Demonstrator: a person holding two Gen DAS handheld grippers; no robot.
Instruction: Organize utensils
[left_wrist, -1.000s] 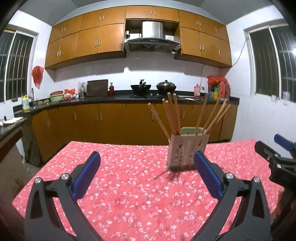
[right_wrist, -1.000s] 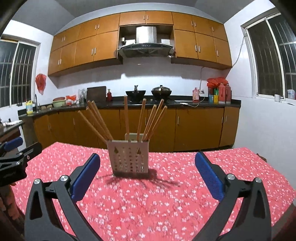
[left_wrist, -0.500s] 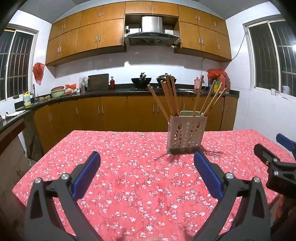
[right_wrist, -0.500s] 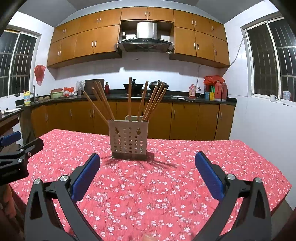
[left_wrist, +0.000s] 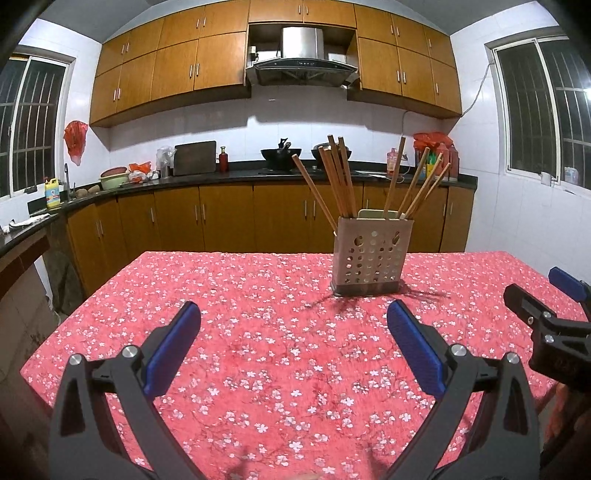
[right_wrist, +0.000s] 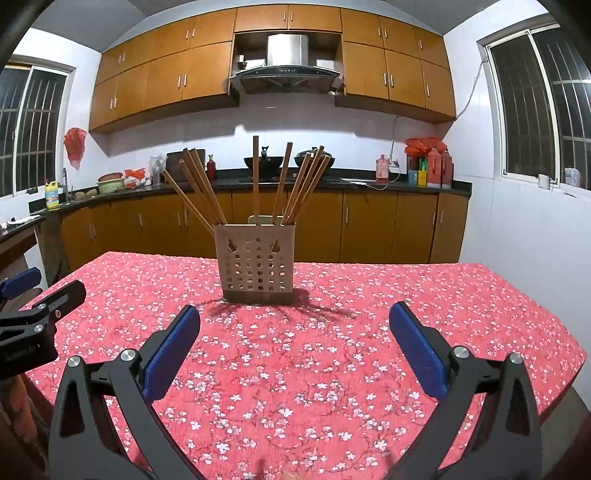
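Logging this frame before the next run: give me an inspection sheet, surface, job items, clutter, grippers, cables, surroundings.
Surface: table under a red floral cloth; nothing loose seen lying on it.
Job's things: perforated utensil holder stands upright on the cloth; wooden chopsticks stand in it, fanned left and right.
Clutter: nothing seen on the table.
Grippers: left gripper open, empty, short of the holder; right gripper open, empty, likewise apart from it.
Cables: one wall cable runs down to the counter.
Surroundings: dark counter with woks, bottles and bags; wooden cabinets, range hood, barred windows.
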